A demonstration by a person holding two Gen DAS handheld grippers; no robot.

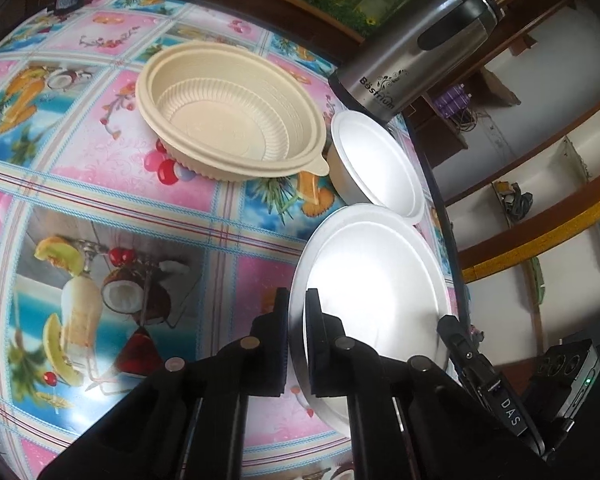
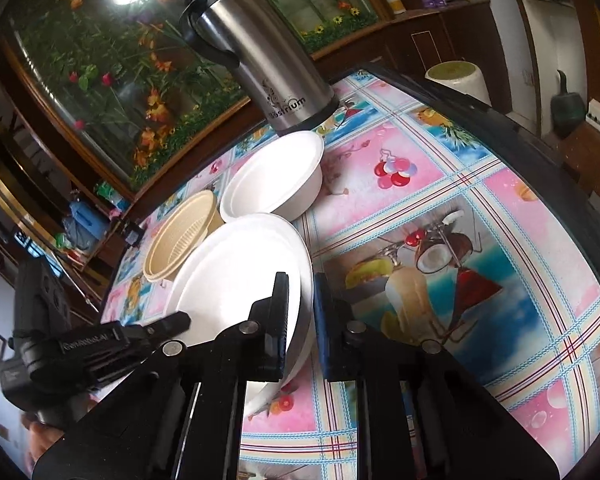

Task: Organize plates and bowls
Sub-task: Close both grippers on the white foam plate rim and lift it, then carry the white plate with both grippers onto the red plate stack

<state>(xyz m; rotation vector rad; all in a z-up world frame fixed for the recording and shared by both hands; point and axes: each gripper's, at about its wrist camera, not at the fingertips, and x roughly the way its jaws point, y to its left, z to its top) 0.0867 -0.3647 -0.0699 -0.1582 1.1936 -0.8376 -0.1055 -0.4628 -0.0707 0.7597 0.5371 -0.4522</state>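
A white plate (image 1: 376, 276) sits on the fruit-print table, held at opposite rims by both grippers. My left gripper (image 1: 298, 300) is shut on its left rim. My right gripper (image 2: 302, 284) is shut on its right rim; the plate also shows in the right wrist view (image 2: 236, 264). A white bowl (image 1: 380, 160) stands just beyond the plate, also seen in the right wrist view (image 2: 276, 176). A beige ribbed bowl (image 1: 228, 112) stands further left, and appears in the right wrist view (image 2: 180, 236) partly behind the plate.
A steel thermos (image 1: 416, 52) stands at the table's far edge behind the white bowl, also in the right wrist view (image 2: 260, 52). The table edge (image 1: 440, 200) runs close by the plate. Shelves and a flower-print panel lie beyond.
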